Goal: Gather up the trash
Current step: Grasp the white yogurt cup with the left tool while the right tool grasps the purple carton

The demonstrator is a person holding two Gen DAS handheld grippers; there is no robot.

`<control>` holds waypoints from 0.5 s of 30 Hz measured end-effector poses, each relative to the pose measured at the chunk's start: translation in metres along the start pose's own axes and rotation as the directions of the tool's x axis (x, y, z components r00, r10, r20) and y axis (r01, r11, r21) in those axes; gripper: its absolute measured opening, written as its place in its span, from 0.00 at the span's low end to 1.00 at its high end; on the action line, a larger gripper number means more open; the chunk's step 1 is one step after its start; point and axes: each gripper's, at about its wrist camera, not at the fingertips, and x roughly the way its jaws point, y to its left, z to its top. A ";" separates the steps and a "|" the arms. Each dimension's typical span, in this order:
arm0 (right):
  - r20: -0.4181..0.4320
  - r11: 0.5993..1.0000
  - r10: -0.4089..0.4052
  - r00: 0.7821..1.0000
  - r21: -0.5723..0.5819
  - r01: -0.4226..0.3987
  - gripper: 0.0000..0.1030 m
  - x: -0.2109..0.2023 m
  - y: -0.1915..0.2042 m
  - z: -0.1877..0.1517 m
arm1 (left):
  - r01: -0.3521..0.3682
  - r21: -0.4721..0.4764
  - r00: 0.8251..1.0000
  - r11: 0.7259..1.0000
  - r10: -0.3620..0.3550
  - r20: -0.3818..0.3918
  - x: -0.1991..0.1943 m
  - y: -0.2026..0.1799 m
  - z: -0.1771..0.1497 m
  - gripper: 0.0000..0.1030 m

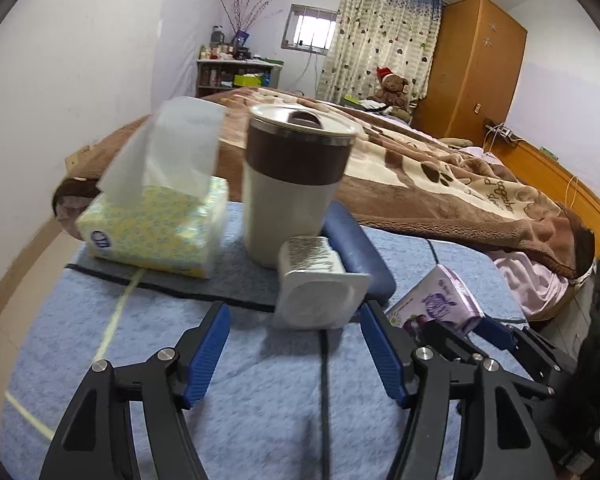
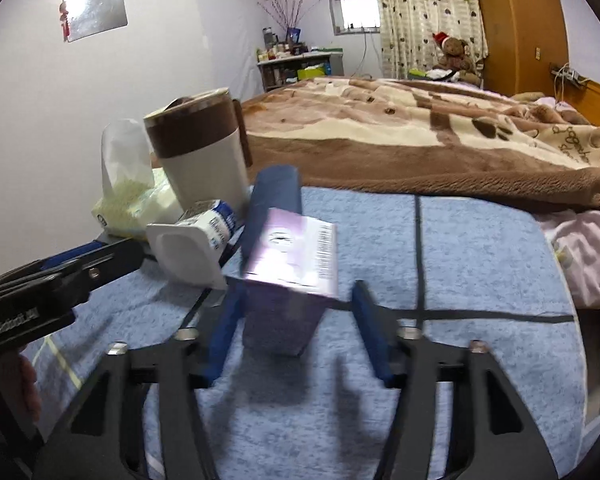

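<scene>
A white yoghurt cup [image 1: 316, 300] lies on its side on the blue cloth, its base towards me. My left gripper [image 1: 296, 314] is open, and the cup sits just at its fingertips with neither pad pressing on it. A purple carton [image 2: 292, 256] stands tilted between the fingers of my right gripper [image 2: 298, 292]. The left pad is close against the carton and a gap shows at the right pad, so this gripper is open. The right wrist view also shows the yoghurt cup [image 2: 188, 248] with the left gripper [image 2: 100, 252] beside it. The purple carton [image 1: 440, 300] appears at the right of the left wrist view.
Behind the trash stand a cream mug with a brown band [image 1: 296, 184], a yellow tissue pack [image 1: 156, 232] and a dark blue case [image 1: 356, 248]. A bed with a brown blanket [image 1: 440, 168] borders the blue cloth [image 1: 260, 380] at the back and right.
</scene>
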 end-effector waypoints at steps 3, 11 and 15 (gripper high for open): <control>-0.003 1.000 0.006 1.000 0.013 -0.006 0.44 0.000 -0.004 -0.001 | -0.007 0.002 1.000 1.000 0.007 -0.008 0.013 -0.008 0.002 0.71; -0.013 1.000 -0.006 1.000 0.004 0.006 0.44 -0.002 -0.012 -0.001 | -0.065 0.064 0.997 0.996 0.067 -0.035 0.040 -0.022 0.003 0.72; -0.018 1.000 -0.005 1.000 -0.003 0.005 0.44 -0.001 -0.011 -0.001 | -0.105 0.109 0.993 0.989 0.109 -0.036 0.050 -0.032 0.005 0.72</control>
